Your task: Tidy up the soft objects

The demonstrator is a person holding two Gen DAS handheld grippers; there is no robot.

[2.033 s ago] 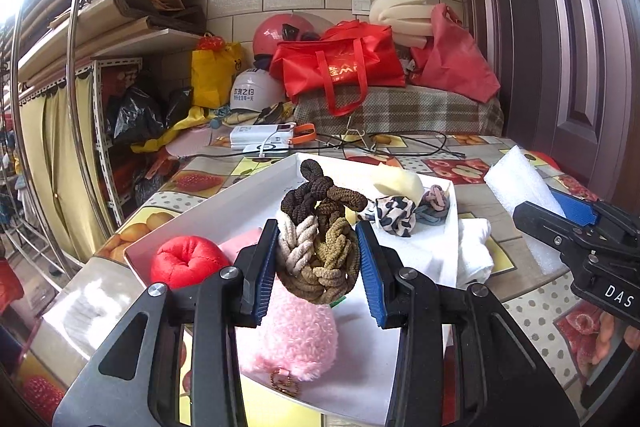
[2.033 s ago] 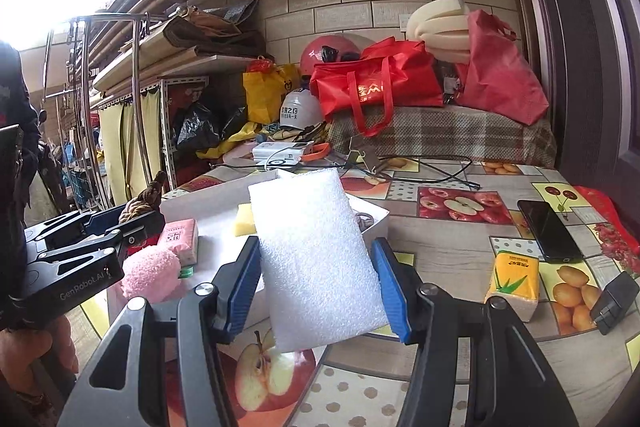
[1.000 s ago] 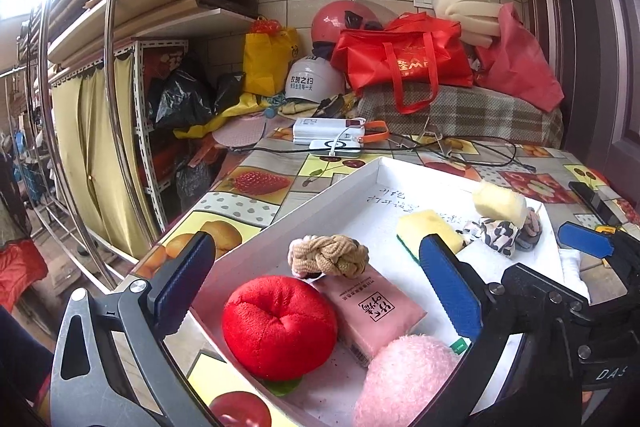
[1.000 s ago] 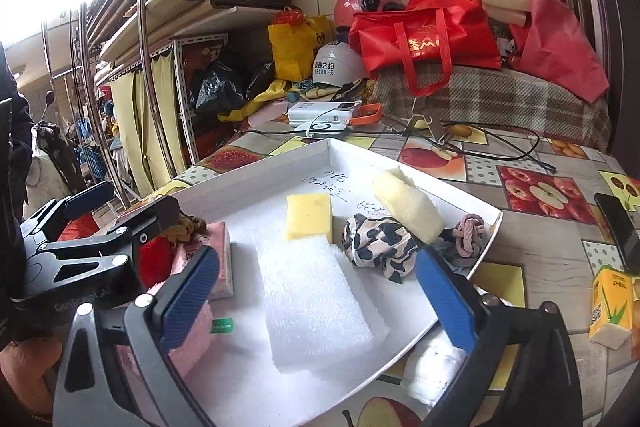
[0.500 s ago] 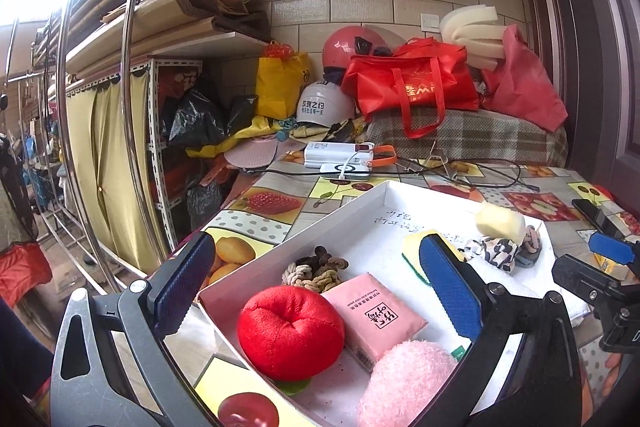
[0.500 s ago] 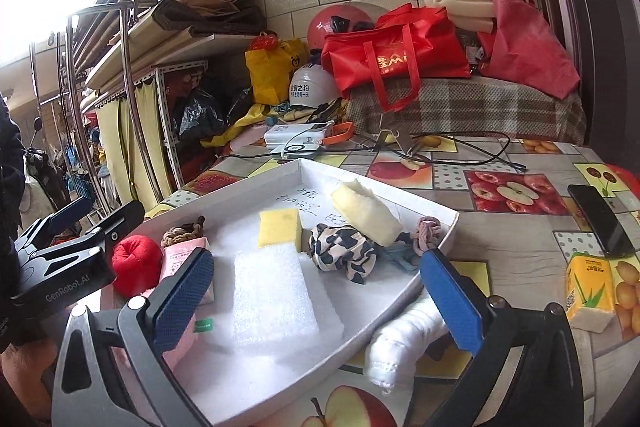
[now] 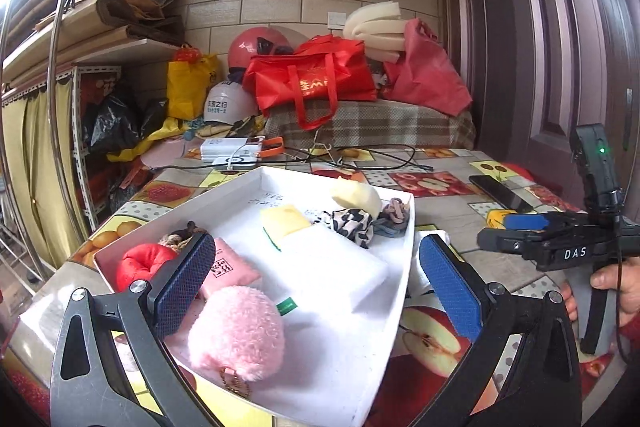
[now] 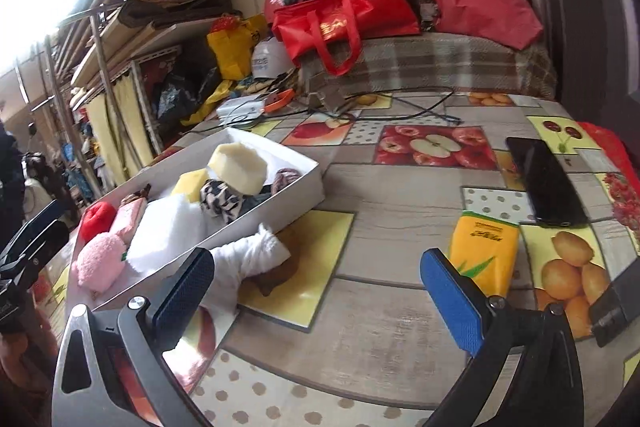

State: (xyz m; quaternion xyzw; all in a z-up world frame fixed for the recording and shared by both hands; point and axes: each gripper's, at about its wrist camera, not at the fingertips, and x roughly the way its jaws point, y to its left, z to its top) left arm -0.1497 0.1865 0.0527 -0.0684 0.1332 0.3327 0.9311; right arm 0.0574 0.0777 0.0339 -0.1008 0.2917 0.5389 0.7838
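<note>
One soft thing left outside: white rolled cloth (image 8: 256, 259) lies on the table (image 8: 400, 211), touching the white box (image 8: 280, 199) at its near long wall. Likely light, floppy, compressible; pinch mid-roll. Looks fuzzy, crumpled, partly over a brown item. Right gripper (image 8: 316, 299) spread wide, empty, just above it. Left gripper (image 7: 316, 287) also gaping, empty, over the box's near end.

The box (image 7: 224, 195) sat on the table (image 8: 400, 195), toward its left edge. In the box, my foam sheet (image 7: 332, 267) lay in the middle, the pompom (image 7: 236, 327) at the near edge, the plush ball (image 7: 140, 263) in the left corner, the scrunchies (image 7: 352, 223) at the far right corner. A rolled cloth (image 8: 248, 255) lay on the table just beside the box's right wall. A phone (image 8: 544, 179) lay near the table's right edge.
</note>
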